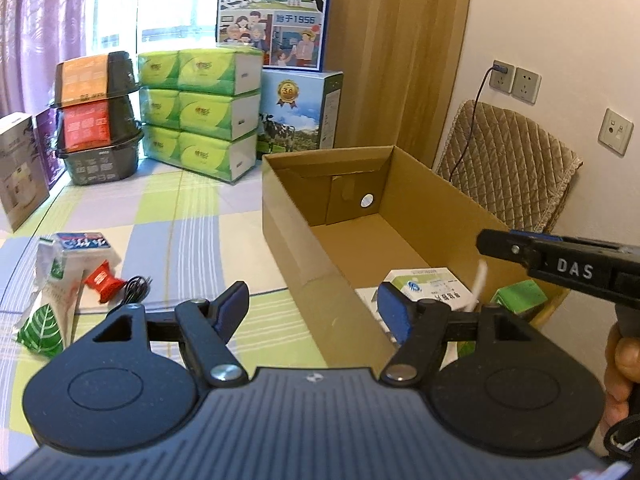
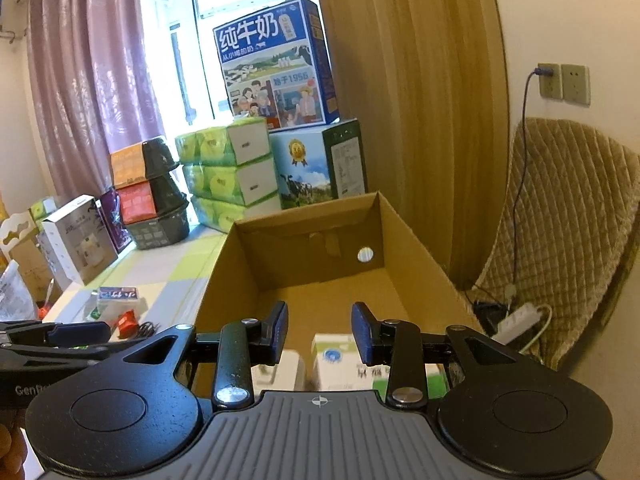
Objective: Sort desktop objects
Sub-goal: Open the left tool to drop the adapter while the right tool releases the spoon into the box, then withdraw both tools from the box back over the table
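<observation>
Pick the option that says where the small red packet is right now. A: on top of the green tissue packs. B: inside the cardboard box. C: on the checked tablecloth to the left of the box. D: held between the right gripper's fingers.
C: the red packet lies on the tablecloth beside a black cable, left of the cardboard box, and both grippers are open and empty.

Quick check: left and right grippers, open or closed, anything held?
Left gripper: open, holding nothing, straddling the cardboard box wall.
Right gripper: open, holding nothing, over the box interior.
</observation>
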`<state>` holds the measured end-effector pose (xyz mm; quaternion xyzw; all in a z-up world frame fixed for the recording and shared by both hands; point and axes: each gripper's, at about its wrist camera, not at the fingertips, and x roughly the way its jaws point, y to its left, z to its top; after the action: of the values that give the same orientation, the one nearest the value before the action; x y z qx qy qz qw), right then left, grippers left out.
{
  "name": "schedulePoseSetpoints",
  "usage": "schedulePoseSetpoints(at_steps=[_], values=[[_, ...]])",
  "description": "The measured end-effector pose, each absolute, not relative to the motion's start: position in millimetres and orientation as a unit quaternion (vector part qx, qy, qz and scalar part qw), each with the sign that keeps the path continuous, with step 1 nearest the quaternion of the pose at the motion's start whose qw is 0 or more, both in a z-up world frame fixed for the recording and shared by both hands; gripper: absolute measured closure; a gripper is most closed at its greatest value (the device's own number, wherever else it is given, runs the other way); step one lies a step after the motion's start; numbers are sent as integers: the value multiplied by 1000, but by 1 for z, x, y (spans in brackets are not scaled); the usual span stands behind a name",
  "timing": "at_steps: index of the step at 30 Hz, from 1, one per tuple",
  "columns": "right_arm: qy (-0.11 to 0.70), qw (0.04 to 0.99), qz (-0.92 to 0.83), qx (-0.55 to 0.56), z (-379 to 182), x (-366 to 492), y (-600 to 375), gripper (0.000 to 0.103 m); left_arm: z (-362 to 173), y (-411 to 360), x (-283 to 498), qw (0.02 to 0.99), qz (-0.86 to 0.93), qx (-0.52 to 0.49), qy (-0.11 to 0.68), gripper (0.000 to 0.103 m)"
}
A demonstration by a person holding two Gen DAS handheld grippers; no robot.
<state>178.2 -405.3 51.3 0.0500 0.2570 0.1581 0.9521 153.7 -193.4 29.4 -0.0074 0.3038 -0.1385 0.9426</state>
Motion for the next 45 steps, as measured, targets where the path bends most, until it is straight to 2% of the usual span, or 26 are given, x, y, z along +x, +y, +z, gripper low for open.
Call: schedulePoseSetpoints(at_steps=[5, 11, 14, 16, 22, 25, 30, 45], values=[[257, 951, 163, 56, 54, 150, -400, 65, 30, -180, 134, 944, -128, -12, 305, 34], [256, 949, 179, 51, 55, 114, -381, 46, 30, -158, 110, 944, -111, -19, 310, 30], [256, 948, 185, 51, 56, 99, -371, 33, 31, -145, 99, 944, -100, -20, 313, 29], [254, 947, 189, 53, 57, 89, -364, 19, 33, -135, 91, 946, -89, -24, 311, 28], [250, 944, 210, 48, 58, 66, -337, 8, 41, -97, 70, 953, -54, -28, 297, 17], [248, 943, 220, 40, 58, 60, -324, 5, 44, -77, 62, 955, -34, -32, 293, 8], [250, 940, 233, 27, 56, 55, -307, 4, 46, -43, 55, 956, 4, -42, 290, 2], [254, 928, 273, 7, 50, 61, -257, 2, 40, 32, 77, 951, 67, -35, 299, 1]])
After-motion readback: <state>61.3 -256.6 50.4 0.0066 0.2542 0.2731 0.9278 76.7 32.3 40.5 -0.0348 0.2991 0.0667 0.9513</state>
